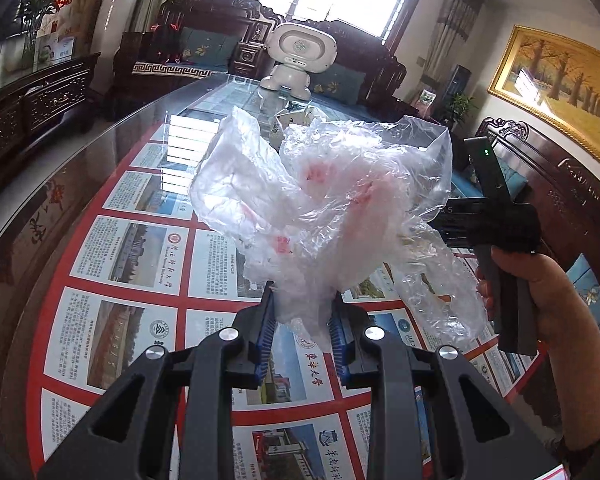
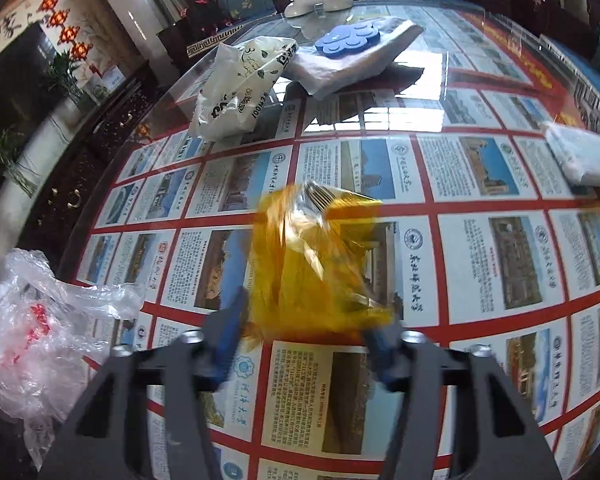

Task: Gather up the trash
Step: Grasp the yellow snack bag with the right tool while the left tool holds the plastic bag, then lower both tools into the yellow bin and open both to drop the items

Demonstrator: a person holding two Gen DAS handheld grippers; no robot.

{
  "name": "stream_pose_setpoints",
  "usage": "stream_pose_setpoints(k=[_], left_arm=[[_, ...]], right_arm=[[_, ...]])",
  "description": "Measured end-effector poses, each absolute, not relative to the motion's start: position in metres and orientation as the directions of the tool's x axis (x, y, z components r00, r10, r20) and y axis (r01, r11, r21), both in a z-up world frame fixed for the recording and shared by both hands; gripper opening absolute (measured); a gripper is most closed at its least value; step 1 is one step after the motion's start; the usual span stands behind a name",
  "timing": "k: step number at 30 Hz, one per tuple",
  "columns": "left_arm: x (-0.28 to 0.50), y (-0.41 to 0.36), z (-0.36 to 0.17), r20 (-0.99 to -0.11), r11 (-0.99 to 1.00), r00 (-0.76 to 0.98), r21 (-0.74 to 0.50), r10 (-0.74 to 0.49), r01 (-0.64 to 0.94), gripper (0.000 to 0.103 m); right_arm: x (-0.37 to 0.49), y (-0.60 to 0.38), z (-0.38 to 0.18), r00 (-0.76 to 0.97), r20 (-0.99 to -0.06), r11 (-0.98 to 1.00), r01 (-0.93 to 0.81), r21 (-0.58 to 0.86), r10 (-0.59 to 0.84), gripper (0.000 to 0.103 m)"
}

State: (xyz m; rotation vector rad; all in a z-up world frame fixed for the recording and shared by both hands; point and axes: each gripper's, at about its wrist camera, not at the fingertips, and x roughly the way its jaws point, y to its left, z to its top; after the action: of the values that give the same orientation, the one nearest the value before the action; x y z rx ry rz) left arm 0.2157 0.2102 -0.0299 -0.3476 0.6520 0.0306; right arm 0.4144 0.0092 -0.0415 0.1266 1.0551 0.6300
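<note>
My left gripper (image 1: 302, 308) is shut on a crumpled clear plastic bag (image 1: 320, 196) with red print and holds it up above the glass-topped table (image 1: 112, 240). The same bag shows at the lower left of the right wrist view (image 2: 40, 320). My right gripper (image 2: 306, 320) holds a yellow plastic wrapper (image 2: 312, 260) between its blue pads, above the table; the wrapper is blurred. The right gripper's body and the hand on it show at the right of the left wrist view (image 1: 496, 224).
On the table's far side lie a white tissue pack (image 2: 240, 88), a folded white cloth (image 2: 356, 60) with a blue disc (image 2: 346, 40) on it, and a white robot toy (image 1: 300, 56). Another white packet (image 2: 584, 156) lies at the right. Dark wooden furniture surrounds the table.
</note>
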Motion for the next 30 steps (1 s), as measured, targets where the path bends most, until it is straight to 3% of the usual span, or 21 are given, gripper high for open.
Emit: stream_pose_setpoints(k=[2, 14, 25, 30], left_arm=[[0.214, 0.205, -0.03, -0.598, 0.942, 0.796, -0.312, -0.097, -0.12, 0.026], [0.155, 0.146, -0.014, -0.578, 0.952, 0.789, -0.306, -0.205, 0.023, 0.026], [-0.001, 0.066, 0.002, -0.572, 0.95, 0.761, -0.24, -0.305, 0.2, 0.026], [-0.069, 0.048, -0.014, -0.607, 0.936, 0.713, -0.257, -0.35, 0.241, 0.026]], right_arm=[[0.406, -0.002, -0.039, 0.368, -0.755, 0.82, -0.428, 0.38, 0.543, 0.027], [0.273, -0.109, -0.018, 0.459, -0.61, 0.75, -0.534, 0.391, 0.645, 0.025], [0.083, -0.2, -0.024, 0.434, -0.546, 0.682, -0.599, 0.42, 0.717, 0.026], [0.011, -0.222, -0.034, 0.433, -0.571, 0.691, -0.615, 0.379, 0.698, 0.028]])
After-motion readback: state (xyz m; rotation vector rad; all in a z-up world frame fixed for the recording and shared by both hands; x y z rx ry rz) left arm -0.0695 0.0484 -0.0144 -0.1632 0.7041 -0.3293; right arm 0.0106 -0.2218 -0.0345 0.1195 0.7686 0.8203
